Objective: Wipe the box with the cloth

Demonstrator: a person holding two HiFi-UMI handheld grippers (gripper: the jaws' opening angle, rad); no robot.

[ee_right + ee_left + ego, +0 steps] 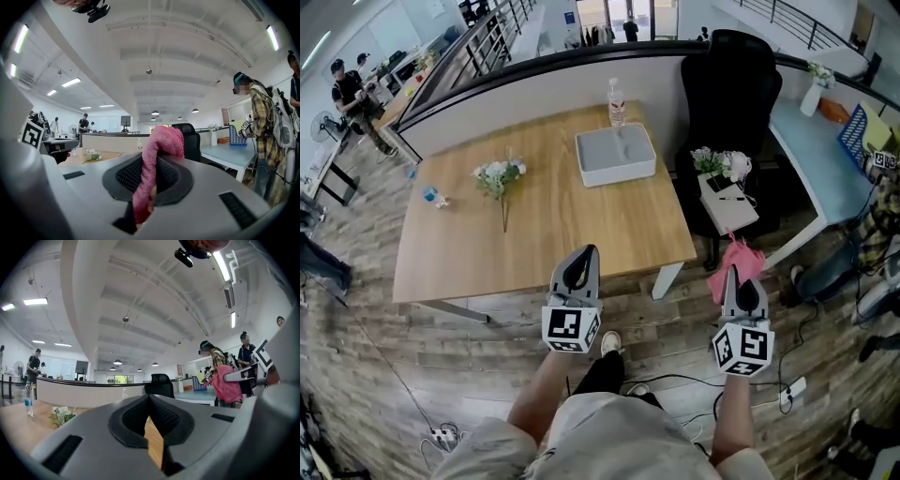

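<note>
The grey box (615,155) lies on the far right part of the wooden table (534,244), well away from both grippers. My right gripper (732,273) is shut on a pink cloth (742,260), held off the table's front right corner above the floor. In the right gripper view the cloth (161,140) bulges up out of the closed jaws (149,174). My left gripper (588,252) is shut with nothing in it and hovers at the table's front edge. In its own view the left gripper (150,402) shows only a thin slit with wood behind it.
A water bottle (617,101) stands just behind the box. A flower sprig (498,176) and a small blue object (431,195) lie on the table's left half. A black chair (727,94) with flowers and a pad (727,199) stands right of the table. Cables cross the floor.
</note>
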